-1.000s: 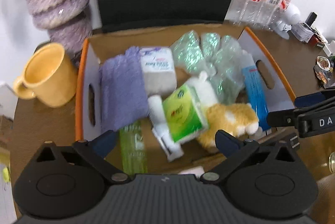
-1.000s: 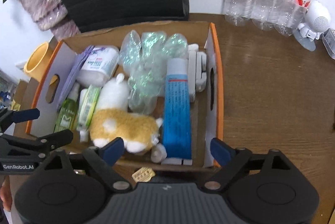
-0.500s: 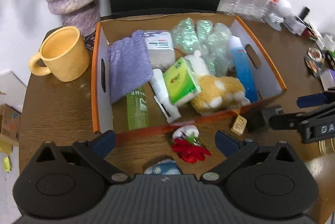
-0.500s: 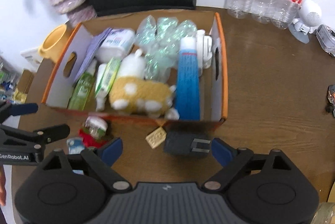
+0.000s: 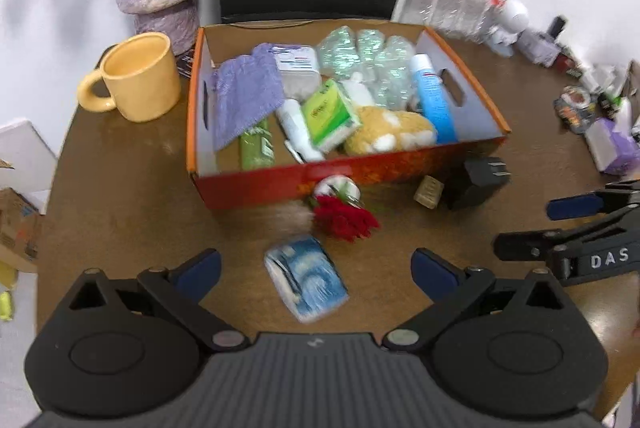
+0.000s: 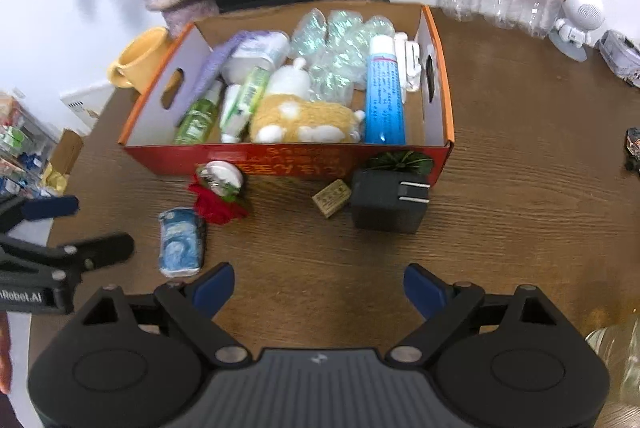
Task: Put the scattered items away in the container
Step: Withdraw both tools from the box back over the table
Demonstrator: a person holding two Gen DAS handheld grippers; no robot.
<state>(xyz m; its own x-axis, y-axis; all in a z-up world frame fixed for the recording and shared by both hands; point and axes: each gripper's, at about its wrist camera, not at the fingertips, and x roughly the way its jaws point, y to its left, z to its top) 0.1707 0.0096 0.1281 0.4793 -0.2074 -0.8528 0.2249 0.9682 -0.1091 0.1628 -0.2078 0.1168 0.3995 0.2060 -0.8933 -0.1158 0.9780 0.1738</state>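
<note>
On the left wrist view, the left tongs (image 5: 314, 268) are standing spread and empty above a blue packet (image 5: 306, 276) lying on the surface (image 5: 120, 196). Just beyond, a red item (image 5: 344, 220), a tan tag (image 5: 429, 191) and a black charger (image 5: 476, 180) are sitting before the orange box (image 5: 344, 176).

On the right wrist view, the right tongs (image 6: 318, 288) are hanging spread, holding nothing, near the charger (image 6: 388, 206).
</note>
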